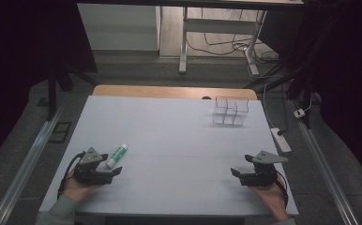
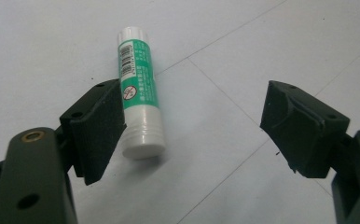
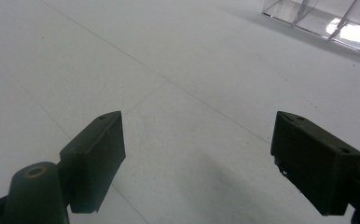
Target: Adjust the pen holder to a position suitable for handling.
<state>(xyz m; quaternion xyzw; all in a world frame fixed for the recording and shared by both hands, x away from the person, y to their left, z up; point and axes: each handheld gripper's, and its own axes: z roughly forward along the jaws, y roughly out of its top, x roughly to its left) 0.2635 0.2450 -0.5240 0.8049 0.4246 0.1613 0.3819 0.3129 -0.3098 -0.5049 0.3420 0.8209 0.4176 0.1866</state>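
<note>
The left gripper (image 1: pixel 115 171) rests low on the white table (image 1: pixel 169 136) with its jaws spread wide and nothing clamped; a green-and-white glue stick (image 2: pixel 138 93) lies flat just inside the left jaw, its white base end nearest the camera and partly masked by that jaw's pad in the left gripper view. Whether pad and stick actually touch is hard to tell. From the glue stick (image 1: pixel 117 155), bare tabletop runs away on the far side and toward the right gripper (image 1: pixel 236 173), which sits well apart from it, jaws likewise released and holding nothing. Farther from the stick, near the table's far edge, stands a clear plastic divider box (image 1: pixel 230 111), its thin walls faint against the surface and cut off at the top corner of the right gripper view. Both hands grip from behind, forearms entering at the near edge, the grippers pointing inward toward each other.
</note>
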